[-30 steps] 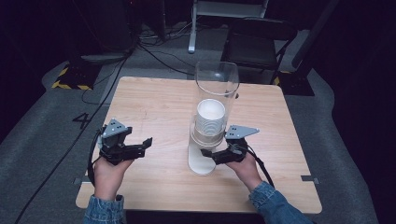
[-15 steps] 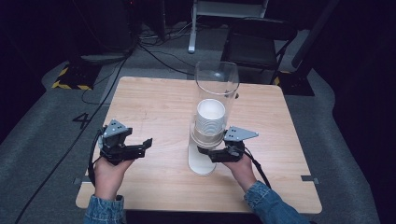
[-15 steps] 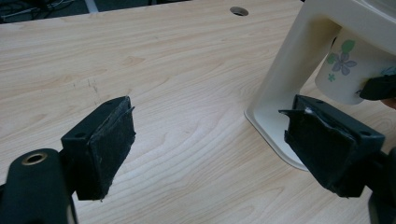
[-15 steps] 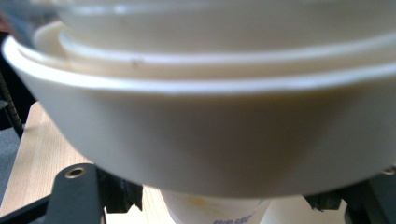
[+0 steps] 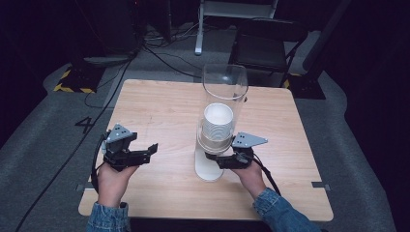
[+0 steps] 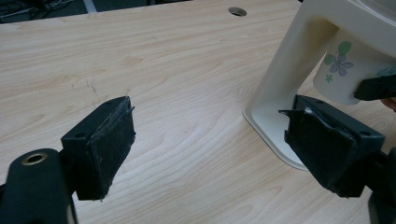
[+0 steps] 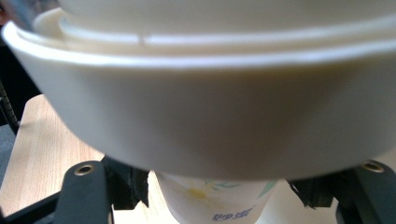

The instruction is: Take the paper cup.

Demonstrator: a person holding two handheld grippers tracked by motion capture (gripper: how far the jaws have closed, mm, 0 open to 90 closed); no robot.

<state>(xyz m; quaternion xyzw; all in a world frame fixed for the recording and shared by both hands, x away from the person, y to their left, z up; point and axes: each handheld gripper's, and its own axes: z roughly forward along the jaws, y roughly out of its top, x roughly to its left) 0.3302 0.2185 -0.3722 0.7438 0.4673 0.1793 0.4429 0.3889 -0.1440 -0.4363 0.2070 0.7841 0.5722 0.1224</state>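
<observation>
A cup dispenser (image 5: 225, 87) stands mid-table: a clear tube holding a stack of white paper cups (image 5: 217, 123) on a cream stand (image 5: 208, 169). The bottom paper cup (image 7: 215, 200), printed with flowers, pokes out under the cream ring (image 7: 210, 107). My right gripper (image 7: 217, 191) reaches in from the right below that ring. Its jaws have just been closing and now press on the cup's two sides. One right fingertip (image 6: 376, 87) touches the flowered cup (image 6: 338, 70). My left gripper (image 5: 150, 153) rests open at the table's left, its jaws (image 6: 210, 140) wide apart over bare wood.
The wooden table (image 5: 164, 106) has a cable hole (image 6: 237, 10) near its far edge. Beyond it are a dark chair (image 5: 268, 46), a metal stand and floor cables. Yellow-black tape (image 5: 72, 87) marks the floor at the left.
The right gripper's jaws have drawn together around the cup under the dispenser. Both hands and the dispenser have stayed where they were.
</observation>
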